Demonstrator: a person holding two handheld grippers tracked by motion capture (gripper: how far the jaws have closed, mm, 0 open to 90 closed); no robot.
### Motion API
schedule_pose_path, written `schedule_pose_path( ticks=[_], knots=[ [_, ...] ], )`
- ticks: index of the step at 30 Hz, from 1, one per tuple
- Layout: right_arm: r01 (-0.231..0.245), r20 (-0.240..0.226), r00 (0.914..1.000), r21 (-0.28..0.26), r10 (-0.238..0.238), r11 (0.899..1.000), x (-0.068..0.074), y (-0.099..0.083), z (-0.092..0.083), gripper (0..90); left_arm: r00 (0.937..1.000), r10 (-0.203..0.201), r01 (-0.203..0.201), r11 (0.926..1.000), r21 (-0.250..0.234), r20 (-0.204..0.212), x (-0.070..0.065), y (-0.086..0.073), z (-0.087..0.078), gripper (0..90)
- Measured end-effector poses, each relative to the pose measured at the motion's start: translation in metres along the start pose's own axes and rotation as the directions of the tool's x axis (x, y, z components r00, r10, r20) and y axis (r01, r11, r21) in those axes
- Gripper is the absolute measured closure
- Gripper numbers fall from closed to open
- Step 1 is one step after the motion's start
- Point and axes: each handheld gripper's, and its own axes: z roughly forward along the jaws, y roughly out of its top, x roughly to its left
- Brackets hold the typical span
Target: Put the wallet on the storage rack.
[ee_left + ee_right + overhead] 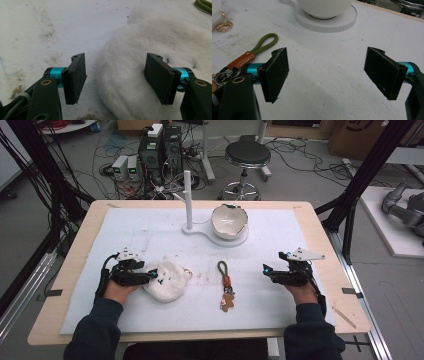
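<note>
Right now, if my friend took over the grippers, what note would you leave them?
Left gripper: open, its fingers straddling the edge of the fluffy white plush, not pressing on it.
Right gripper: open over bare white mat, holding nothing.
Things: the plush lies at the left of the mat. The keychain with the green loop lies flat mid-mat, between the two grippers. The white bowl sits on its stand at the back.
Done: nothing is picked up yet.
Left: probably close on the plush and lift it.

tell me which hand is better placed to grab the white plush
Left. The left gripper is at the plush, its edge between the open jaws. The right gripper sits across the mat.
</note>
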Motion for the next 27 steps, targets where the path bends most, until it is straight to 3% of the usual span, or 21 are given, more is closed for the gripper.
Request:
schedule_pose_path(
  ticks=[4,8,10,12,14,16,20,22,23,24,27],
  knots=[
    [0.004,-0.008,1.0,0.005,-0.004,1.0,0.001,0.0,0.002,20.3,0.9966,-0.031,0.03,0.9994,0.016,0.077,0.003,-0.001,0.001,48.1],
    [0.001,-0.016,0.9999,0.018,-0.001,1.0,0.001,0.0,0.004,20.3,0.9894,-0.084,0.081,0.9963,0.026,0.119,0.006,-0.001,-0.001,60.6],
    [0.004,-0.02,0.9998,0.019,-0.004,1.0,0.002,0.0,0.004,20.3,0.9867,-0.087,0.088,0.9961,0.0,0.138,0.006,0.001,-0.006,76.5],
    [0.003,-0.024,0.9997,0.019,-0.002,1.0,0.002,0.001,0.004,20.3,0.9875,-0.079,0.083,0.9963,-0.021,0.137,0.003,0.004,-0.009,79.8],
    [0.002,-0.026,0.9997,0.018,-0.001,1.0,0.003,0.001,0.005,20.3,0.984,-0.075,0.09,0.992,-0.089,0.162,0.0,0.008,-0.016,80.7],
    [-0.009,-0.044,0.999,0.014,0.009,1.0,0.004,0.002,0.006,20.5,0.982,-0.062,0.092,0.9821,-0.164,0.178,-0.004,0.013,-0.024,81.0],
    [-0.05,-0.093,0.9945,-0.031,0.047,0.998,0.011,0.009,0.009,20.5,0.9802,-0.032,0.089,0.953,-0.29,0.195,-0.013,0.02,-0.033,81.1],
    [-0.065,-0.129,0.9899,-0.049,0.058,0.997,0.018,0.013,0.013,20.5,0.979,-0.02,0.09,0.9359,-0.341,0.203,-0.018,0.022,-0.035,81.2],
    [-0.062,-0.174,0.9834,-0.051,0.052,0.997,0.028,0.017,0.018,20.5,0.9778,-0.015,0.092,0.9271,-0.363,0.209,-0.02,0.023,-0.036,81.3],
    [-0.062,-0.174,0.9834,-0.051,0.052,0.997,0.028,0.017,0.018,20.5,0.9771,-0.006,0.09,0.9185,-0.385,0.213,-0.022,0.024,-0.037,81.3],
    [-0.051,-0.227,0.973,-0.043,0.04,0.998,0.044,0.022,0.028,20.5,0.9768,0.026,0.071,0.8992,-0.432,0.213,-0.03,0.028,-0.039,81.3]
  ],
)
